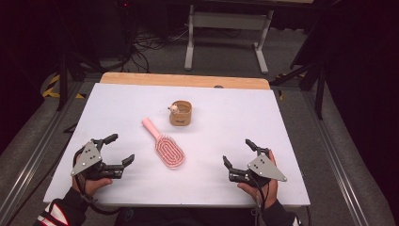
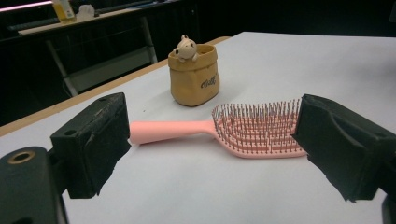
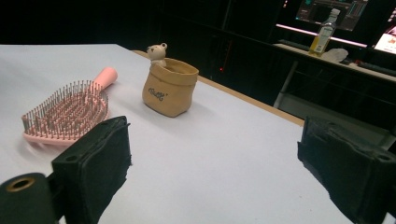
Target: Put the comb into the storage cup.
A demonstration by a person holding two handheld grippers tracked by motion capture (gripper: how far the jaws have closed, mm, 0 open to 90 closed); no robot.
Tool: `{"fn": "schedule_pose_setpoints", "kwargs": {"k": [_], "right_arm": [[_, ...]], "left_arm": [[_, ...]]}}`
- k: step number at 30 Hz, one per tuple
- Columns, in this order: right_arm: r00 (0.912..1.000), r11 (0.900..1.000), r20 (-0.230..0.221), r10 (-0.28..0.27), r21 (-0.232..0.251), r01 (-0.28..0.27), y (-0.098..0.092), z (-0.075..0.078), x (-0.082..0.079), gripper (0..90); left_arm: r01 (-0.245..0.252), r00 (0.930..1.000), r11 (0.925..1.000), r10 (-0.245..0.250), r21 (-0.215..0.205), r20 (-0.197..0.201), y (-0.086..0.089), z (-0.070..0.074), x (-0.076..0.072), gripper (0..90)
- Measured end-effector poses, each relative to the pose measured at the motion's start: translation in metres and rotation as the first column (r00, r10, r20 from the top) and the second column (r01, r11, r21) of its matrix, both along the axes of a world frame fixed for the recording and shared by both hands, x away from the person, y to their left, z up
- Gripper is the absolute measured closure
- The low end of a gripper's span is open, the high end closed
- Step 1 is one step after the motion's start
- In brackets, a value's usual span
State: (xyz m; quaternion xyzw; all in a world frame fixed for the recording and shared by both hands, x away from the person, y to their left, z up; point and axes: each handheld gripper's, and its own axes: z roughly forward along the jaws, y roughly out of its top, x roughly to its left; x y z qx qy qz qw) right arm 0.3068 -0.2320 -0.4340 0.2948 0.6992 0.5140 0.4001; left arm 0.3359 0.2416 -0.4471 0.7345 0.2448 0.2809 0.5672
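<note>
A brush (image 1: 165,145) is lying at the middle of the desk (image 1: 235,117), its handle pointing away toward a pot (image 1: 180,113) standing just behind it; the left gripper (image 1: 116,149) and right gripper (image 1: 237,151) are flanking the brush, both apart from it.

The pink plastic hairbrush (image 2: 219,133) looks smooth and matt; the tan pouch (image 2: 195,77) looks like soft, crinkled paper.

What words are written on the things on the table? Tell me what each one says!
Tan pouch: one short dark handwritten word low on its front, too small and blurred to read for sure.
Pink hairbrush: no writing shows.
Bottle on the far bench behind: its label is too small to read.
</note>
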Motion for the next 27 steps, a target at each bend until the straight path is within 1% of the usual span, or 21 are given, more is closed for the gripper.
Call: {"fn": "schedule_pose_setpoints", "kwargs": {"k": [3, 4, 5, 7, 9, 12, 13, 14, 15, 16, 17, 18, 19, 20, 21, 22, 25, 26, 27], "right_arm": [[1.0000, 1.000, 0.007, -0.006, -0.010, 0.006, -0.001, -0.001, -0.001, 10.4], [0.9999, 1.000, 0.009, -0.007, -0.009, 0.007, -0.001, 0.000, 0.000, 10.4], [0.9999, 1.000, 0.007, -0.008, -0.005, 0.008, 0.000, 0.000, 0.000, 10.4], [0.9998, 1.000, 0.010, -0.016, 0.002, 0.016, 0.000, 0.002, 0.000, 10.6], [0.9996, 1.000, 0.024, -0.013, -0.013, 0.013, 0.001, 0.002, -0.002, 10.7], [0.9998, 1.000, 0.016, -0.014, -0.011, 0.014, 0.002, 0.001, -0.002, 11.0], [0.9998, 1.000, 0.016, -0.014, -0.011, 0.014, 0.002, 0.001, -0.002, 11.0], [0.9999, 1.000, 0.014, -0.008, -0.018, 0.008, 0.003, 0.001, -0.002, 11.3], [0.9999, 1.000, 0.015, -0.006, -0.023, 0.006, 0.003, 0.001, -0.001, 11.5], [0.9999, 1.000, 0.012, -0.001, -0.026, 0.002, 0.003, 0.000, 0.000, 11.6], [1.0000, 1.000, 0.007, -0.001, -0.028, 0.001, 0.003, -0.001, 0.000, 11.6], [1.0000, 1.000, 0.003, -0.004, -0.027, 0.004, 0.003, -0.001, 0.001, 11.7], [1.0000, 1.000, -0.001, -0.007, -0.027, 0.007, 0.003, -0.001, 0.002, 11.8], [1.0000, 1.000, -0.001, -0.007, -0.027, 0.007, 0.003, -0.001, 0.002, 11.8], [1.0000, 1.000, 0.001, -0.008, -0.027, 0.008, 0.002, -0.001, 0.001, 11.8], [1.0000, 1.000, 0.001, -0.008, -0.029, 0.008, 0.002, -0.001, 0.001, 11.9], [0.9999, 0.999, -0.003, -0.013, -0.032, 0.013, 0.003, -0.001, 0.001, 12.3], [0.9999, 0.999, -0.006, -0.012, -0.030, 0.012, 0.004, -0.001, 0.002, 12.4], [0.9999, 0.999, -0.009, -0.011, -0.031, 0.011, 0.004, -0.002, 0.002, 12.4]], "left_arm": [[-0.005, 0.9999, 1.0000, 0.005, -0.001, -0.014, 0.001, 0.000, 0.002, 11.6], [0.014, 0.9993, 0.9997, -0.013, 0.018, -0.036, 0.001, -0.001, 0.003, 11.2], [0.017, 0.9987, 0.9994, -0.016, 0.030, -0.048, 0.001, -0.002, 0.003, 10.8], [0.043, 0.9968, 0.9983, -0.040, 0.040, -0.069, 0.000, -0.003, 0.003, 12.2], [0.047, 0.9971, 0.9966, -0.042, 0.068, -0.064, -0.001, -0.002, 0.003, 12.0], [0.051, 0.9967, 0.9966, -0.046, 0.064, -0.067, -0.001, -0.002, 0.004, 14.1], [0.051, 0.9967, 0.9966, -0.046, 0.064, -0.067, -0.001, -0.002, 0.004, 16.5], [0.059, 0.9959, 0.9934, -0.052, 0.098, -0.075, -0.003, -0.003, 0.007, 20.4], [0.058, 0.9961, 0.9917, -0.050, 0.115, -0.073, -0.005, -0.004, 0.009, 22.8], [0.060, 0.9956, 0.9915, -0.051, 0.115, -0.078, -0.006, -0.006, 0.011, 26.5], [0.062, 0.9948, 0.9903, -0.051, 0.125, -0.088, -0.006, -0.006, 0.014, 33.6], [0.051, 0.9951, 0.9896, -0.039, 0.135, -0.091, -0.007, -0.006, 0.017, 39.6], [0.051, 0.9951, 0.9896, -0.039, 0.135, -0.091, -0.007, -0.006, 0.017, 42.1], [0.051, 0.9949, 0.9904, -0.039, 0.129, -0.093, -0.007, -0.006, 0.019, 42.1], [0.055, 0.9938, 0.9910, -0.042, 0.122, -0.103, -0.007, -0.005, 0.022, 62.4], [0.053, 0.9942, 0.9901, -0.040, 0.130, -0.100, -0.007, -0.004, 0.023, 65.3], [0.047, 0.9937, 0.9893, -0.032, 0.138, -0.107, -0.008, 0.000, 0.028, 82.1], [0.056, 0.9932, 0.9888, -0.041, 0.139, -0.109, -0.009, 0.001, 0.030, 86.7], [0.049, 0.9934, 0.9888, -0.034, 0.141, -0.110, -0.009, 0.002, 0.032, 90.0]]}}
